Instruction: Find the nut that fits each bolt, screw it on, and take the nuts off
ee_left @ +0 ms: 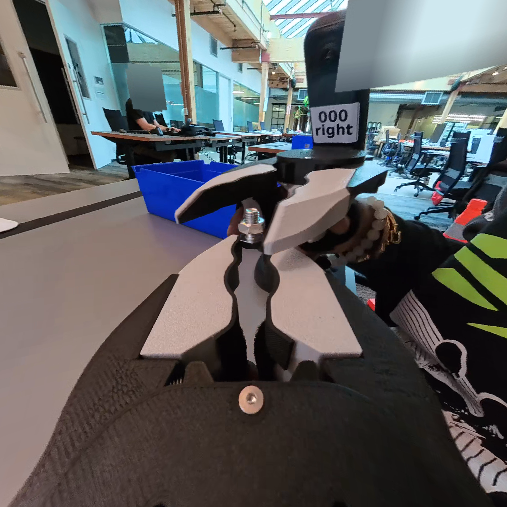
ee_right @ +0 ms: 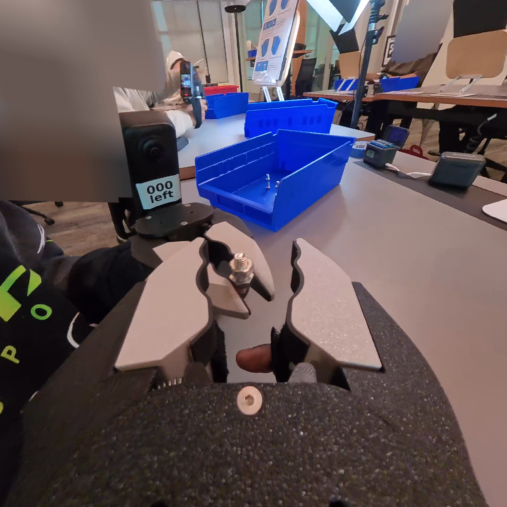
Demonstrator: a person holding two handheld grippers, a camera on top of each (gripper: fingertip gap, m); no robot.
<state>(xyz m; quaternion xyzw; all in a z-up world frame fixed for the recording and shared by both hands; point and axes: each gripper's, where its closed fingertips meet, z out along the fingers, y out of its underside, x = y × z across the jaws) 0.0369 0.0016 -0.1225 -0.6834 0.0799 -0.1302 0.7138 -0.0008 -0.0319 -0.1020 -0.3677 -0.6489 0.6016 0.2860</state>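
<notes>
Silver hex nut (ee_left: 251, 224) sitting partway down threaded bolt (ee_left: 252, 214), thread end pointing up. Left gripper (ee_left: 251, 244) pinching bolt at head end, holding it upright above grey table (ee_left: 96, 274). Right gripper (ee_right: 248, 263) standing spread wide around nut, pads not touching. Blue bin (ee_right: 274, 175) lying beyond, holding two more bolts (ee_right: 272, 182).

- The bolt (ee_left: 251, 227) head is hidden between the left gripper (ee_left: 251, 247) tips.
- Small bolts (ee_right: 271, 182) in the blue bin (ee_right: 310, 189) are too tiny to tell apart.
</notes>
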